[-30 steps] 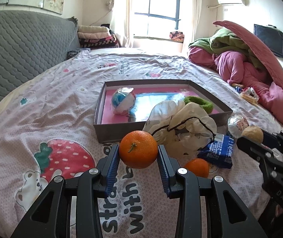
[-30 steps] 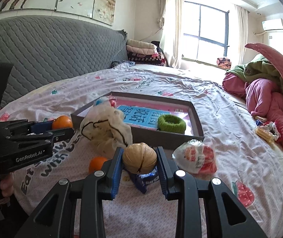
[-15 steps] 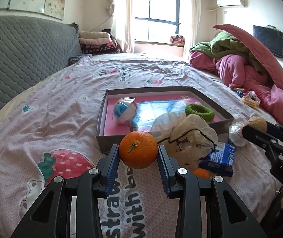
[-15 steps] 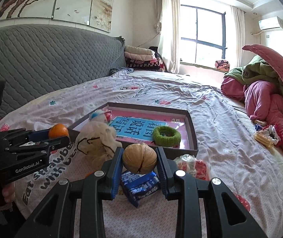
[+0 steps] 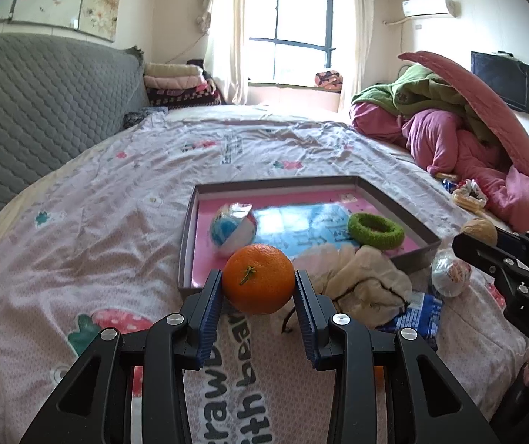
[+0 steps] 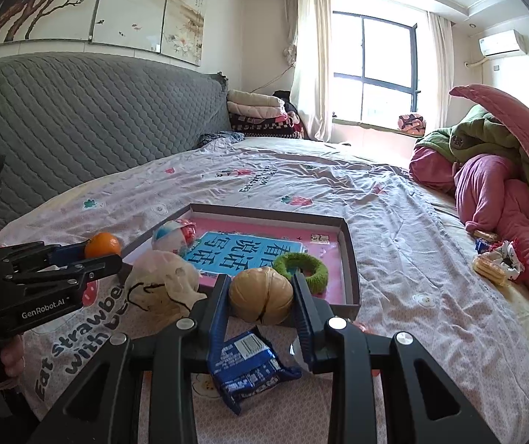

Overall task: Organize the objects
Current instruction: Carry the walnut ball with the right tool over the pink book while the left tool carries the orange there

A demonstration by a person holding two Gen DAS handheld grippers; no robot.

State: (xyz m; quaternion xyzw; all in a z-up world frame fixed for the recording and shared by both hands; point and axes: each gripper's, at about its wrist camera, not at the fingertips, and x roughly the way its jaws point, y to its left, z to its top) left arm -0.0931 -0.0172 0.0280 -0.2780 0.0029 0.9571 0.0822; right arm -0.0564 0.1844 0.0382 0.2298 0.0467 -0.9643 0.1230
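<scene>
The left hand-held gripper (image 5: 258,288) is clamped on an orange (image 5: 258,278), its blue ribbed pads pressing the fruit from both sides, held in the air just short of the near edge of the grey box (image 5: 397,203) on the bed (image 5: 79,229). The right hand-held gripper (image 6: 260,298) holds a walnut (image 6: 260,296) the same way, pinched between its pads and raised above the bedsheet in front of the box's near wall. Inside the box, on its pink lining, lie a blue, white and red wrapped ball (image 5: 233,227) at the left and a green fuzzy ring (image 5: 375,229) at the right. Between the two grippers and the box sits a crumpled cream cloth bag with a black drawstring (image 5: 360,285), leaning against the box's near wall and partly blocking the straight path in. A blue snack packet (image 6: 247,364) lies on the sheet below the walnut, and a small clear-wrapped sweet (image 5: 449,273) rests just beside the box's right corner. At the bed's far right, a heap of pink and green quilts (image 5: 468,140) is piled, with more snack wrappers (image 6: 494,262) at its foot.
</scene>
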